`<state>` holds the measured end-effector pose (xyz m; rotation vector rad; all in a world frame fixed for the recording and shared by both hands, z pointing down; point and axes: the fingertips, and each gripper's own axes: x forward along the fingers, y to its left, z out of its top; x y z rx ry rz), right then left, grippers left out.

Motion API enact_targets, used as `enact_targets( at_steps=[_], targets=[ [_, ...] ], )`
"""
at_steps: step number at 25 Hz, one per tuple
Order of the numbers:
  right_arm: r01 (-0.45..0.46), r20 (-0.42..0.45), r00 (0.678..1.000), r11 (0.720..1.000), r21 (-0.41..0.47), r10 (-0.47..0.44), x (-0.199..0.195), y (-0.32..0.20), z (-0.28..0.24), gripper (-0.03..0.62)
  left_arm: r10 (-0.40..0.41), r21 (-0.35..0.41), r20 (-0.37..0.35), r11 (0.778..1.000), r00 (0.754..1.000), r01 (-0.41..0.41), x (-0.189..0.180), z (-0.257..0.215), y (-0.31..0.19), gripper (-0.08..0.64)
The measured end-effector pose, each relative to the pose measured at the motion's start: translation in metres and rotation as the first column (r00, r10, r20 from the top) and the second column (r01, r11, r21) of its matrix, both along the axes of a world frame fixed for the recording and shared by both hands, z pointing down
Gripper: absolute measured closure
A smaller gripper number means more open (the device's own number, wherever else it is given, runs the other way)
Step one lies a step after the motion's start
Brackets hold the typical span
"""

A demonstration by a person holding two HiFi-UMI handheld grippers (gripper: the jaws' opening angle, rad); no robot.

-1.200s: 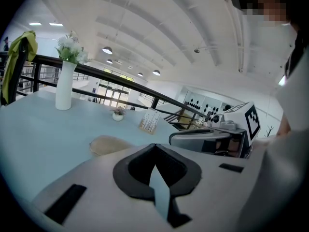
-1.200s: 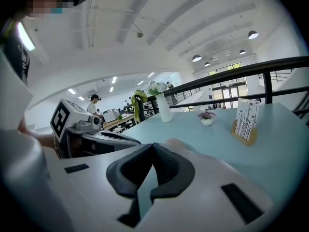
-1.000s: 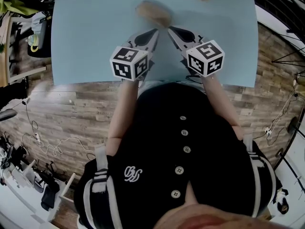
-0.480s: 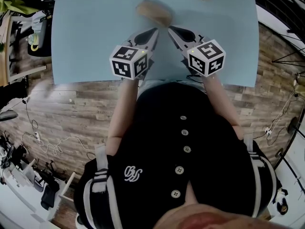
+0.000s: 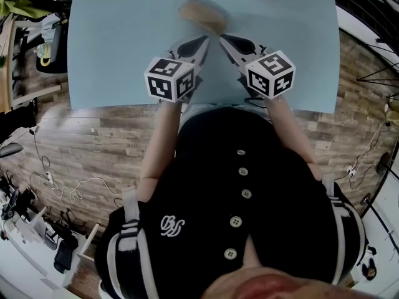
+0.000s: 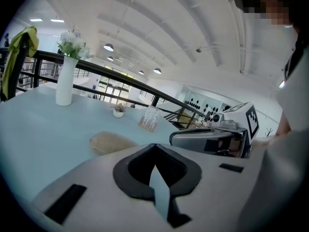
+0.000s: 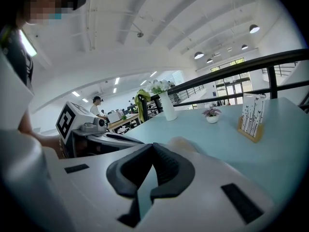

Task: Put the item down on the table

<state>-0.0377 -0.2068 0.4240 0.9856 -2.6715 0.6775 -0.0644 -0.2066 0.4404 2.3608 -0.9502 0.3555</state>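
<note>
On the pale blue table lies a flat, round tan item. It rests there by itself, and nothing has hold of it. It sits just past the tips of the two tools.

The left gripper points at it from the near side. Its two jaws are pressed together, and there is nothing between them. The right gripper is close beside the left one, tip near tip. Its jaws are pressed together too, and it holds nothing. Both tips are very near the tan item, but I cannot tell if they touch it.

Far across the table stands a tall white vase with white flowers. A tiny pot plant and a card stand with a wooden foot are also far off. The person holding the tools wears a black jacket with pale buttons and stands at the near edge.
</note>
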Motion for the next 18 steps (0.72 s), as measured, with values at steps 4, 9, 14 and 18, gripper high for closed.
enact_targets(
  at_steps=[4, 9, 14, 18],
  targets=[
    [0.001, 0.008, 1.000, 1.000, -0.012, -0.001, -0.0016, -0.0008, 0.0016, 0.581, 0.010, -0.007, 0.004, 1.000, 1.000, -0.010, 0.0004, 0.0003, 0.0003, 0.551],
    [0.002, 0.017, 1.000, 1.000, -0.012, -0.002, -0.0035, -0.0013, 0.0019, 0.581, 0.012, -0.013, 0.009, 1.000, 1.000, -0.012, -0.0007, 0.0030, 0.0011, 0.551],
    [-0.001, 0.025, 1.000, 1.000, -0.006, 0.001, -0.0046, -0.0038, -0.0013, 0.581, 0.013, -0.017, 0.007, 1.000, 1.000, -0.013, -0.0016, 0.0048, -0.0002, 0.551],
    [-0.004, 0.025, 1.000, 1.000, 0.000, 0.004, -0.0037, -0.0059, -0.0025, 0.581, 0.015, -0.015, 0.013, 1.000, 1.000, -0.014, -0.0007, 0.0053, -0.0020, 0.551]
  ],
)
